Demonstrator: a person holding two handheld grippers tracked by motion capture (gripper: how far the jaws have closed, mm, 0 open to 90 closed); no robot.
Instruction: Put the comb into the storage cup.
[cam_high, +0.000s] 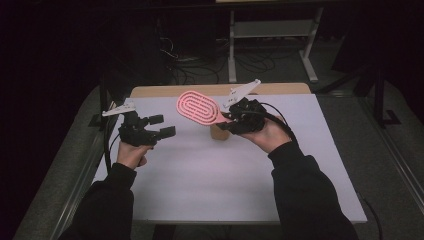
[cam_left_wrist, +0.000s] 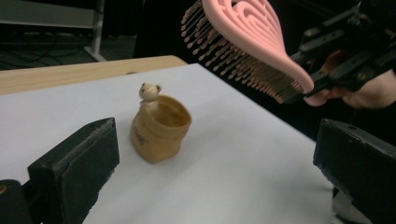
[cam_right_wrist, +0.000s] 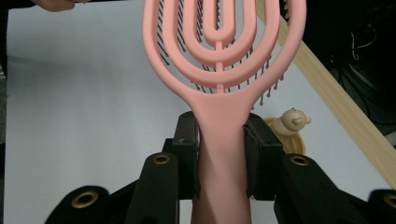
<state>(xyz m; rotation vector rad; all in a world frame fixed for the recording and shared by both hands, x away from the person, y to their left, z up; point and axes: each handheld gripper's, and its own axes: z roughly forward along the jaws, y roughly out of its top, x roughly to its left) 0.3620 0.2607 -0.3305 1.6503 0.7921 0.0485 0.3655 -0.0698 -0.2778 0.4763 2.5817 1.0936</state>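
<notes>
Two grippers are seen from the high view, held up over the white table top (cam_high: 210, 175). The pink plastic hairbrush with an open looped head (cam_high: 199, 106) is pinched by its handle in the right gripper (cam_high: 231, 121), and the brush head is pointed up and to the far left. A small tan pot (cam_high: 219, 133) is partly hidden under the brush, near the middle of the table. The left gripper (cam_high: 166, 126) is held at the left, well apart from the brush, with its jaws spread and nothing between them. Both forearms are brought in from the near edge, in black sleeves.

From the left gripper view, the tan pot with a tiny bear figure on its rim (cam_left_wrist: 159, 127) is seen standing upright on the white top, between the two spread jaws but farther off. The pink brush (cam_left_wrist: 247, 39) is held high at the right, bristles down, above and to the right of the pot.

From the right gripper view, the brush handle (cam_right_wrist: 219, 140) is squeezed tight between the two black jaws, and the pot (cam_right_wrist: 287, 130) is seen just behind at the right.

The step in hand is judged to be carrying the brush to the pot. Next, the brush would likely need to be tipped and lowered into the pot's open mouth with care, so the pot is not knocked over.
</notes>
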